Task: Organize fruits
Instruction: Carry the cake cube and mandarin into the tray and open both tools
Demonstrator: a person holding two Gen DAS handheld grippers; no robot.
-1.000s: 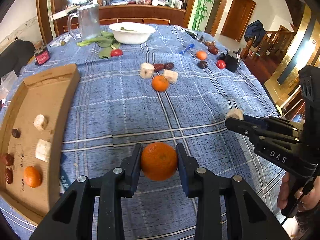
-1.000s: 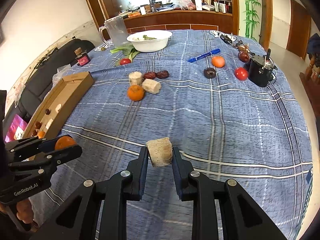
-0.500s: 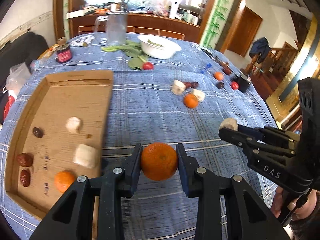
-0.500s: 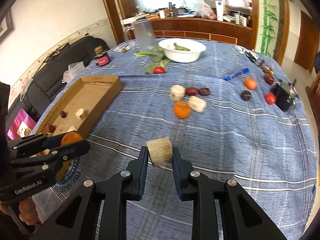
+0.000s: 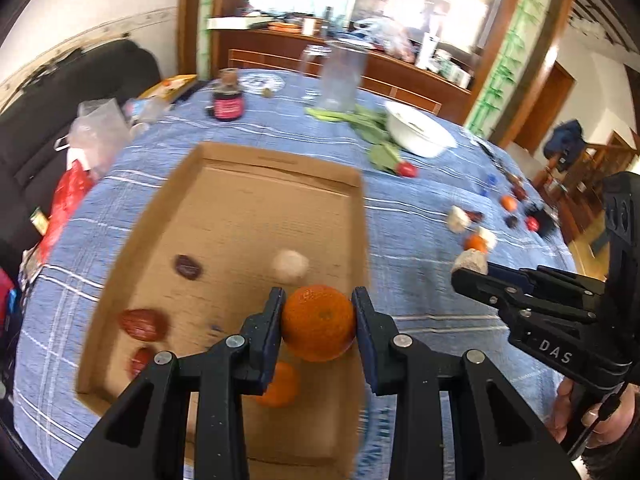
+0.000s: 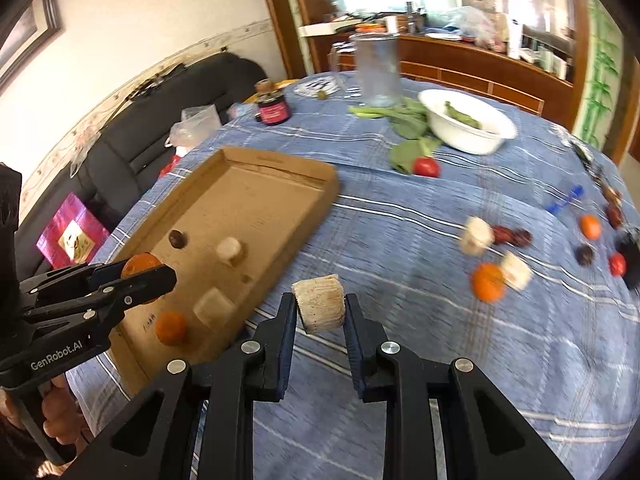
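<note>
Black sofa (image 6: 132, 148), wooden sideboard (image 6: 460, 68)

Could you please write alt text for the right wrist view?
The right gripper grips a pale banana chunk above a blue checked tablecloth, beside a cardboard tray holding fruit pieces.

Motion blur smears loose fruit (image 6: 488, 280) on far tablecloth, kinds hard to tell. Second orange (image 5: 280, 386) in cardboard tray (image 5: 256, 184) half hidden behind left gripper (image 5: 319, 322) finger. Tray's near edge lost behind gripper body. Small dark clutter (image 5: 520, 196) at table's far right unreadable.
</note>
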